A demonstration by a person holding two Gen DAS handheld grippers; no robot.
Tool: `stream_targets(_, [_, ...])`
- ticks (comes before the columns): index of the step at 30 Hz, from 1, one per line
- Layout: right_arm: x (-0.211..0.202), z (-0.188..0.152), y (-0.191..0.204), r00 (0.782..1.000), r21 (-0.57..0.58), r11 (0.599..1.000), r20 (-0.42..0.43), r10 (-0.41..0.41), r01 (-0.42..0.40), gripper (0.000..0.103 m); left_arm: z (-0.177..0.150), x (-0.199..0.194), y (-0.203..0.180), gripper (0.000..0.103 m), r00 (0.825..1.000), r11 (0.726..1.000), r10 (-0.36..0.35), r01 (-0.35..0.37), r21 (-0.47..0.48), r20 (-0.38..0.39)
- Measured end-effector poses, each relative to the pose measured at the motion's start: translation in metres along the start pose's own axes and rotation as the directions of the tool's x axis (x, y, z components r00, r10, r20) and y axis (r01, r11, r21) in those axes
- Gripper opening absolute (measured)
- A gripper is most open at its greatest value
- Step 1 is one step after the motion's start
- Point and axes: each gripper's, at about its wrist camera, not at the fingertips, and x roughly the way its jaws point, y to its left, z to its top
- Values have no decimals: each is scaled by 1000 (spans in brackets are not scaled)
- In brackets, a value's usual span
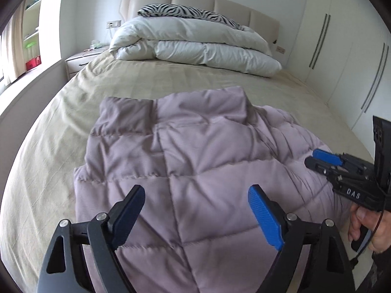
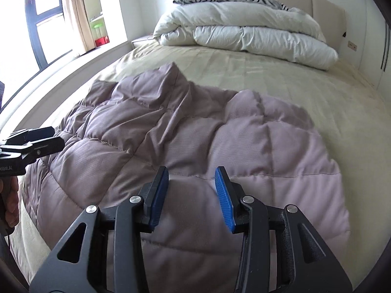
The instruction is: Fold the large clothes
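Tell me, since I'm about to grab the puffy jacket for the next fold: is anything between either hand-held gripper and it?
Nothing visible. The left hand-held gripper and right hand-held gripper are both open directly over the mauve quilted jacket, which lies alone on the beige bedsheet; the white duvet sits far off by the headboard.

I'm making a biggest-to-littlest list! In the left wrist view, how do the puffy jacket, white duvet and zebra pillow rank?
As they look:
1. Puffy jacket, though it's nearest the camera, so it looks extra big.
2. White duvet.
3. Zebra pillow, partly hidden.
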Motion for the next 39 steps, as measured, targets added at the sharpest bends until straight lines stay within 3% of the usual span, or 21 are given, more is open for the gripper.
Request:
stream_targets(2, [-17, -5, -14, 999, 0, 999, 17, -41, 41, 46, -8, 11, -12, 90, 998, 997, 43, -40, 59, -36])
stream_targets(4, [-21, -13, -34, 996, 18, 996, -9, -89, 89, 47, -12, 22, -6, 93, 997, 999, 33, -32, 11, -69])
stream_targets(6, [-21, -23, -56, 994, 57, 994, -47, -95, 98, 47, -13, 27, -3, 96, 997, 999, 30, -31, -9, -78])
stream_targets(9, [-18, -40, -74, 992, 70, 992, -86, -96, 102, 47, -14, 36, -12, 100, 992, 995, 87, -82, 58, -92])
stream_targets(15, [3, -49, -82, 991, 113, 990, -111, -77, 89, 48, -17, 46, -7, 102, 992, 996, 83, -79, 42, -95])
stream_targets(22, [7, -57, -79, 994, 104, 991, -82, -71, 80, 48, -21, 43, -3, 103, 997, 999, 48, -47, 19, -64])
stream_targets(26, [-9, -48, -88, 997, 166, 986, -73, -18, 30, 52, -20, 7, 8, 97, 1000, 1000, 0, -1, -31, -27])
stream_targets(28, [-37, -47, -104, 998, 252, 966, 11, 63, -64, 57, -22, -20, 21, 98, 999, 997, -21, 23, -75, 25])
stream_targets(29, [-54, -50, -115, 992, 296, 948, 84, 95, -116, 66, -23, -33, 29, 98, 998, 994, -27, 33, -106, 51])
stream_targets(30, [-72, -55, -127, 982, 331, 930, 153, 112, -157, 92, -24, -45, 41, 99, 997, 988, -37, 47, -147, 73])
stream_targets(31, [-87, -60, -139, 972, 359, 916, 208, 110, -181, 103, -24, -56, 54, 101, 994, 979, -50, 67, -190, 93])
stream_targets(33, [-107, -70, -162, 960, 409, 890, 261, 97, -201, 103, -25, -70, 81, 102, 992, 957, -55, 86, -276, 115])
stream_targets(36, [-103, -79, -196, 971, 477, 849, 180, 160, -229, 103, -31, -71, 120, 103, 994, 922, -69, 97, -376, 87])
stream_targets(39, [-86, -89, -227, 967, 559, 790, 128, 220, -254, 103, -45, -62, 156, 103, 990, 857, -128, 141, -495, 60])
